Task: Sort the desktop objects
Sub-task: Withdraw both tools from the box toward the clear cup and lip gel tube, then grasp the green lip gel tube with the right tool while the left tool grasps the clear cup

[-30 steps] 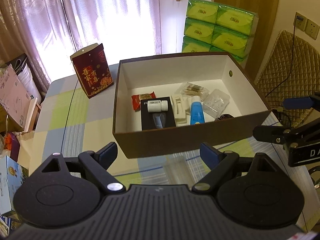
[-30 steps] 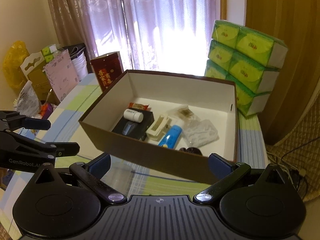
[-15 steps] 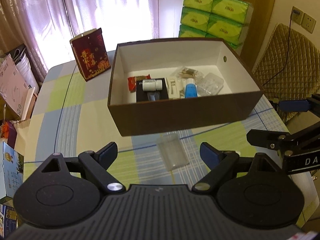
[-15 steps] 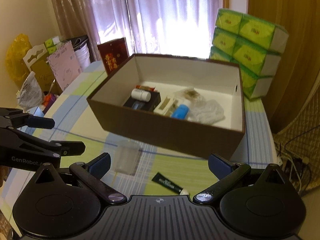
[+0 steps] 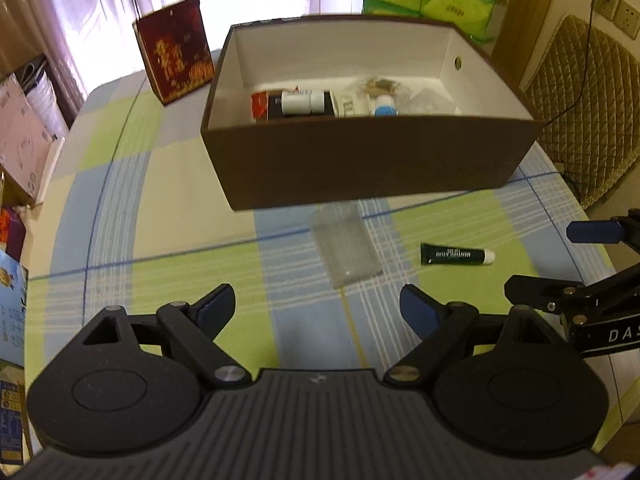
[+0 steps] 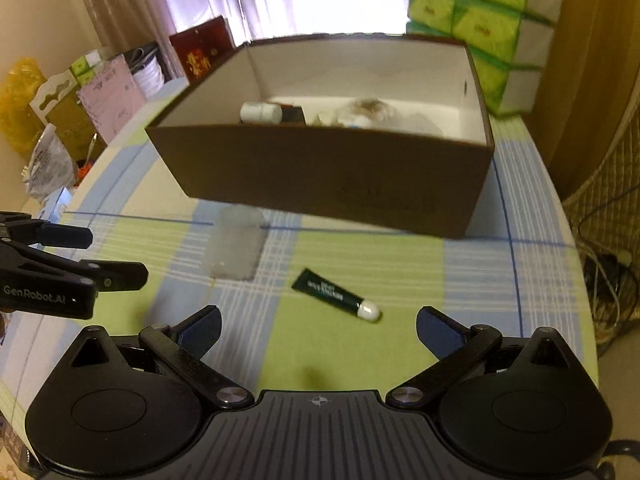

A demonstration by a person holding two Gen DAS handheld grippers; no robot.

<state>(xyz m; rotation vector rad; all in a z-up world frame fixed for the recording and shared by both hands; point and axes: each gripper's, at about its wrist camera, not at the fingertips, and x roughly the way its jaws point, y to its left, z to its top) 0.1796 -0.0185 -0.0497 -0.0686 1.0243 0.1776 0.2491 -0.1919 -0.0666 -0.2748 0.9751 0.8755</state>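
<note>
Surface: checked green, blue and white tablecloth (image 5: 168,208), curtained window behind.
Box: brown cardboard box (image 5: 372,160), white inside, open top, standing mid-table.
Box contents: white bottle (image 5: 302,102) lying on a black pack, red packet (image 5: 260,105), blue-capped tube (image 5: 385,109), clear wrappers.
Clear case: transparent plastic container (image 5: 345,245) flat on the cloth, just in front of the box.
Tube: dark green tube (image 6: 335,295) with white cap, lying near the clear case, on its right.
Left gripper (image 5: 318,307): fingers spread wide, holding nothing, above the cloth.
Right gripper (image 6: 318,328): fingers spread wide, empty, tube just ahead.
Background: red gift bag (image 5: 174,50), stacked green tissue packs (image 6: 484,20).
</note>
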